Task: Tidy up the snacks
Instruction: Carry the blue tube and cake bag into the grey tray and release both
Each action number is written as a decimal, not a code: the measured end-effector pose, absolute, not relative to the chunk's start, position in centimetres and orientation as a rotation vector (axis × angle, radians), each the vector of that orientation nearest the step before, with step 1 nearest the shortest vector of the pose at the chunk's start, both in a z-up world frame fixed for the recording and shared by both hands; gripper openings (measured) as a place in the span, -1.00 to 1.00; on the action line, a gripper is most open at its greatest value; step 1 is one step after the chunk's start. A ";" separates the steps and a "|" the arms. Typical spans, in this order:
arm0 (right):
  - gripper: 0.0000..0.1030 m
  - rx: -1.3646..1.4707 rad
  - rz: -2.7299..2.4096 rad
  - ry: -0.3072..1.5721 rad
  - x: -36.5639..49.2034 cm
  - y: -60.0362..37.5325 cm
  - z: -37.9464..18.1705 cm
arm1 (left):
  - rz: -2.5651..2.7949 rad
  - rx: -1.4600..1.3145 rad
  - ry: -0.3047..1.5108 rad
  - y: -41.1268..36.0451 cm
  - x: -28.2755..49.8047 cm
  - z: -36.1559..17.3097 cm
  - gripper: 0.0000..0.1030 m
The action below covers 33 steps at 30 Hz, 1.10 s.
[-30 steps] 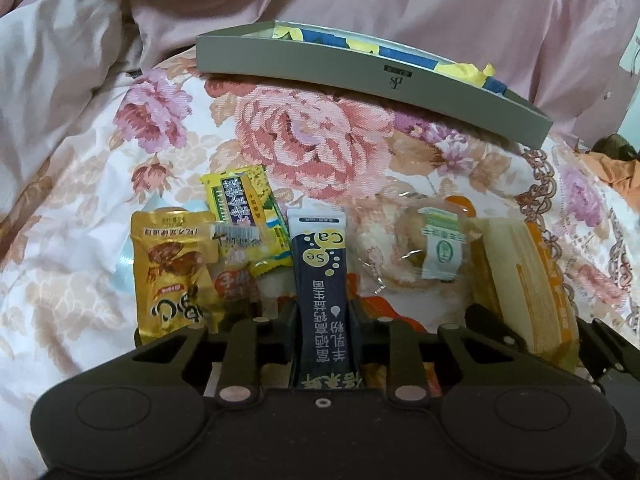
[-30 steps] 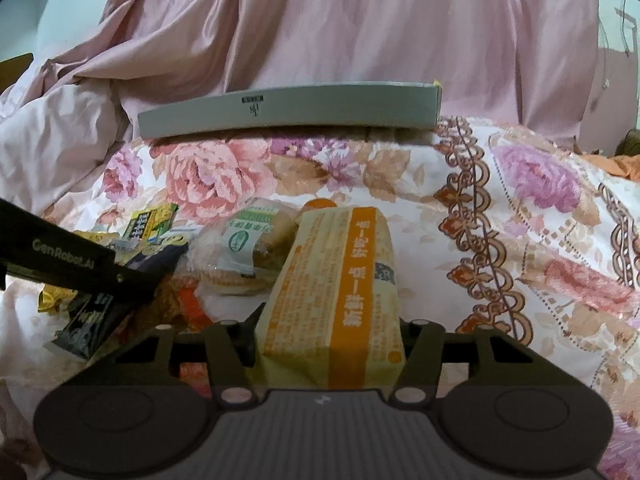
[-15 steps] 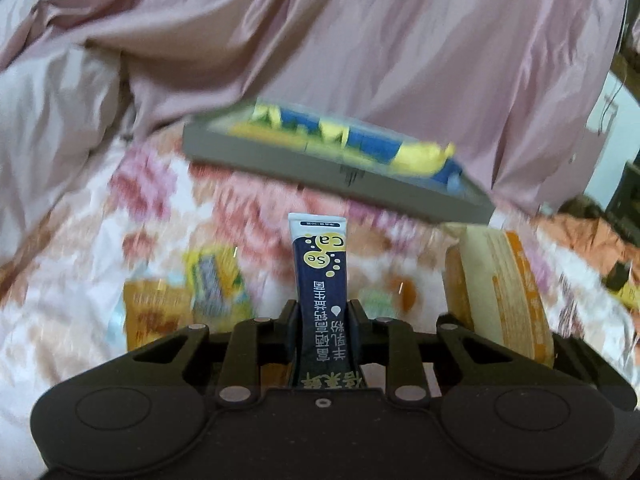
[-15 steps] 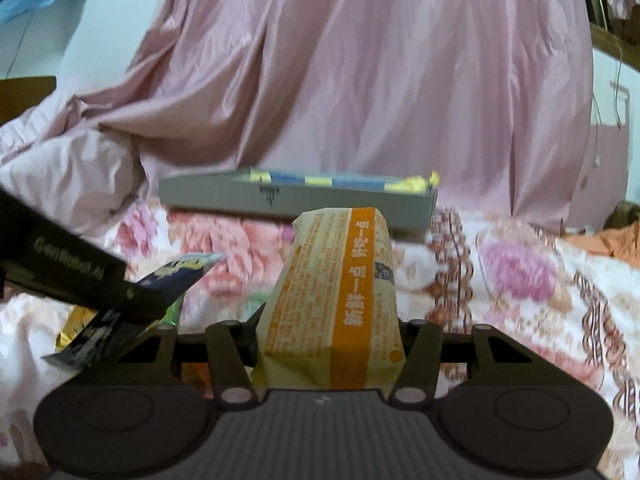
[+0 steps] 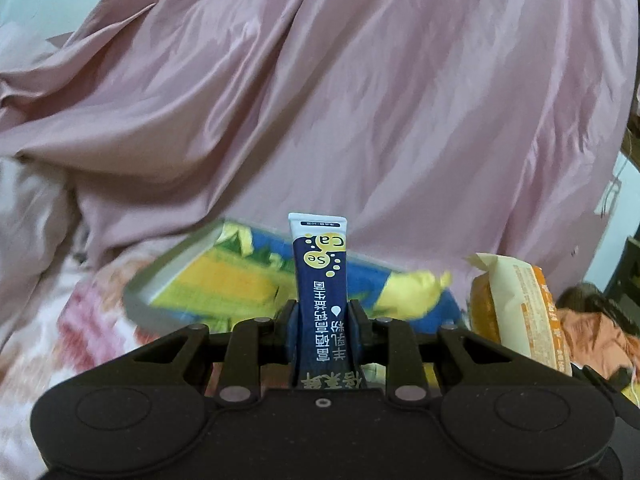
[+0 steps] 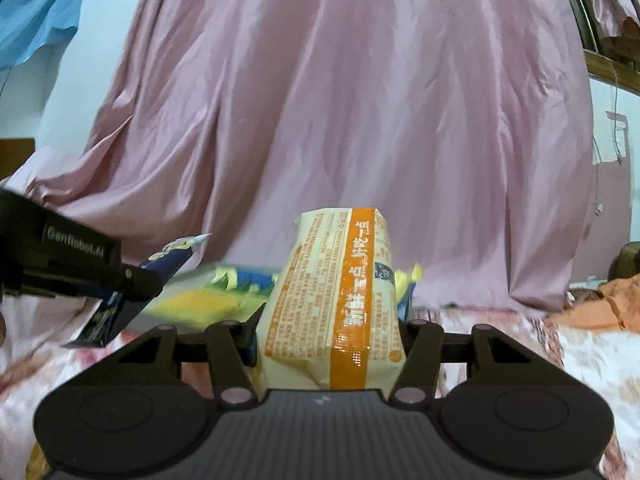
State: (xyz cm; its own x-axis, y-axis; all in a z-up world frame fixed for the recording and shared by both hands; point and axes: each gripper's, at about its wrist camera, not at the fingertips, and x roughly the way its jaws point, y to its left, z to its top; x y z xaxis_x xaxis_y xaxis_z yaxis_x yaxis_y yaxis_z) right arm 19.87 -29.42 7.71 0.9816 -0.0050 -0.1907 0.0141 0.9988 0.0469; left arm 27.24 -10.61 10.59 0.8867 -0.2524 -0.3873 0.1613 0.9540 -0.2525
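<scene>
My left gripper is shut on a dark blue stick sachet with a white top and yellow "Ca Se" dots, held upright in the air. My right gripper is shut on a cream and orange snack pack, also lifted. Each gripper shows in the other's view: the snack pack at the right, the left gripper and its sachet at the left. Ahead lies the grey box, blurred, with a yellow and blue lining. It also shows in the right wrist view.
A pink satin sheet hangs behind the box. The floral bedspread lies below. Orange cloth is bunched at the right. The other snacks on the bed are out of view.
Both grippers have lifted their snacks off the bedspread and moved toward the grey box, which is now closer and seen from above. The loose snacks have dropped out of view.
</scene>
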 end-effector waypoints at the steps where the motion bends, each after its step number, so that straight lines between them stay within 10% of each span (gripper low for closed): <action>1: 0.13 0.046 -0.006 0.190 21.0 -29.5 8.0 | -0.219 -0.222 0.426 -10.8 28.1 10.8 -0.47; 33: 0.15 0.045 0.023 0.417 32.2 -30.5 4.0 | -0.190 -0.234 0.554 -13.2 36.5 4.1 -0.45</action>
State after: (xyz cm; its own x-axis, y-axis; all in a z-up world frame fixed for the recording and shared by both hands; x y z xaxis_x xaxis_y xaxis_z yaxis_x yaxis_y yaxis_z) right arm 32.17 -30.51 4.02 0.9139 0.0313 -0.4046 -0.0129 0.9988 0.0482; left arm 36.49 -13.16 4.09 0.8340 -0.2406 -0.4966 0.1152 0.9560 -0.2697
